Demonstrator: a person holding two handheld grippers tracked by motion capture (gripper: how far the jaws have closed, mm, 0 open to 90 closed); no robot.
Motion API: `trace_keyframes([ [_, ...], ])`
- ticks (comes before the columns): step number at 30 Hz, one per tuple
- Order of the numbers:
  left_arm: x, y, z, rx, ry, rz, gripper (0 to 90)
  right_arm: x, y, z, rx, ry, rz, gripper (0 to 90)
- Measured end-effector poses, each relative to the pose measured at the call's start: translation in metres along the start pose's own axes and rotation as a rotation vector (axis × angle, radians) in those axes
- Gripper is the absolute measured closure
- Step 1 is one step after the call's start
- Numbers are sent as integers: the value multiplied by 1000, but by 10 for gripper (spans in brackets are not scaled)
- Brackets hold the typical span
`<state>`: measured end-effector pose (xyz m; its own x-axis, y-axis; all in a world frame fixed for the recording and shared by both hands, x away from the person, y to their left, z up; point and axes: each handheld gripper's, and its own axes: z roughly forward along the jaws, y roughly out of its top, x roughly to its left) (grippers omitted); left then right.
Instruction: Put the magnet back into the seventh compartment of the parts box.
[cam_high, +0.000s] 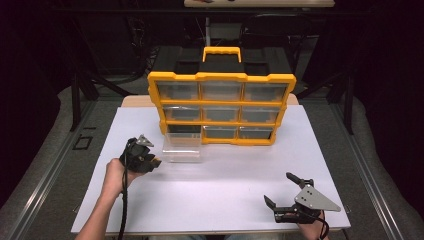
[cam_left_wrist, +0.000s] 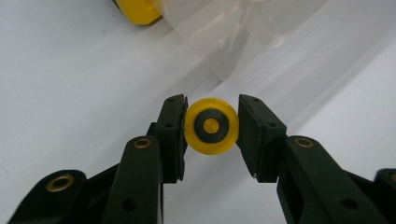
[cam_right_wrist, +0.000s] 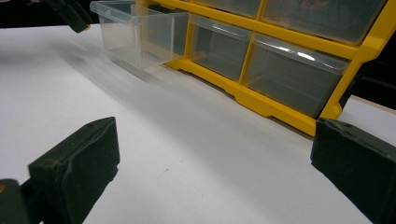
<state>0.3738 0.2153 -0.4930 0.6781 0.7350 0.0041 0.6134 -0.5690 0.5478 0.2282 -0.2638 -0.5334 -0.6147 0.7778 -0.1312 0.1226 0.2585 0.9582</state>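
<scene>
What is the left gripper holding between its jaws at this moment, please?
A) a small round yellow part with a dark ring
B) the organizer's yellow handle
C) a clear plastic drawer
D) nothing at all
A: in the left gripper view, the left gripper has its jaws closed on either side of a small round yellow part with a dark ring, above the white table.

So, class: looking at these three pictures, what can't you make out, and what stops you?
- Contents of the organiser drawers: high view, frosted fronts, too small.
- Yellow disc's sides: left gripper view, covered by the left tongs.
- Right tongs: right gripper view, pads cut off by the edges.
</scene>
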Motion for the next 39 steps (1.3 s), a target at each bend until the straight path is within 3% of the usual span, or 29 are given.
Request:
trace_keyframes([
  [3,3,0,-1,-8,7,-13,633,-5,-2,0,1,-16,25,7],
  [12,6,2,1,-9,6,-21,634,-4,-3,3,17,-5,39,7],
  [29,4,10,-10,-45,43,-11,634,-2,-1,3,17,-12,18,7],
  [39,10,17,-16,-62,61,-18,634,-2,-2,4,24,-11,21,6],
])
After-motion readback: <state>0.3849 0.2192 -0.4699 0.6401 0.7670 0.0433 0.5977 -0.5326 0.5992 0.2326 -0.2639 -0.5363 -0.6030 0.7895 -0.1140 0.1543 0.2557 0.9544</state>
